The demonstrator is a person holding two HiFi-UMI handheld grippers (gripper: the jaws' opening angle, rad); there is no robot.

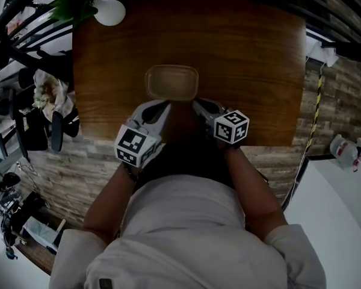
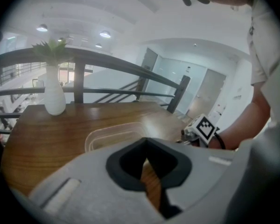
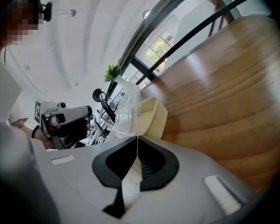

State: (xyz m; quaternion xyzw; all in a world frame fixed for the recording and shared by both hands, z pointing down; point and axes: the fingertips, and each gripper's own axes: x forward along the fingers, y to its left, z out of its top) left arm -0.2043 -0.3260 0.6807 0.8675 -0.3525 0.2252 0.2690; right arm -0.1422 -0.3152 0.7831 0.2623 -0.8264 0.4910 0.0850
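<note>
Wooden table (image 1: pixel 253 65) beside a railing, with a tub (image 1: pixel 171 82) near its front edge.

A white vase (image 1: pixel 110 11) stands well clear at the far corner. The tub sits square to the person, within reach of both grippers. The right gripper (image 3: pixel 137 138) has its jaws closed on the near rim of the clear lid (image 3: pixel 127 107), seemingly to peel it up. The left gripper (image 2: pixel 146 144) sits just before the tub, tips together and empty, perhaps to brace it.
</note>
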